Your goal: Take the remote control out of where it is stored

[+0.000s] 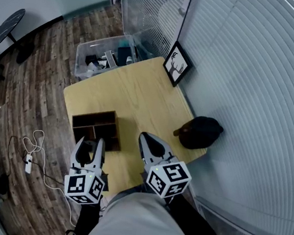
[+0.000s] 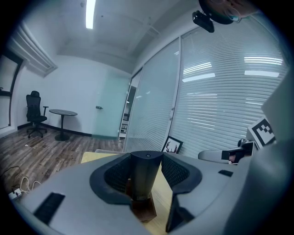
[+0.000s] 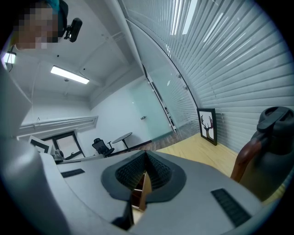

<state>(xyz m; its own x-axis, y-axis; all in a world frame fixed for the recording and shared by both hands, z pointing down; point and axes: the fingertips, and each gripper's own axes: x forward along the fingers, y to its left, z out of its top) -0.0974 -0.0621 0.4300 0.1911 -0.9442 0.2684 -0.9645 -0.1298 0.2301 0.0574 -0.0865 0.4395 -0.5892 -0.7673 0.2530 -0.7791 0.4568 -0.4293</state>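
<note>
A dark wooden organiser box (image 1: 96, 125) with open compartments sits at the near left of the pale wooden table (image 1: 139, 94). Just in front of it, my left gripper (image 1: 90, 144) is shut on the black remote control (image 1: 85, 155). In the left gripper view the remote control (image 2: 145, 179) stands between the ribbed pads, with the box (image 2: 143, 210) showing below it. My right gripper (image 1: 149, 140) hovers over the table to the right of the box. Its jaws meet at the tip and hold nothing. In the right gripper view the box (image 3: 138, 195) shows through the gap behind the tips.
A dark jug with a brown handle (image 1: 201, 132) stands at the table's right edge, by the slatted blinds. A framed deer picture (image 1: 177, 63) leans at the far corner. A clear plastic bin (image 1: 102, 56) and white cables (image 1: 31, 150) lie on the wooden floor.
</note>
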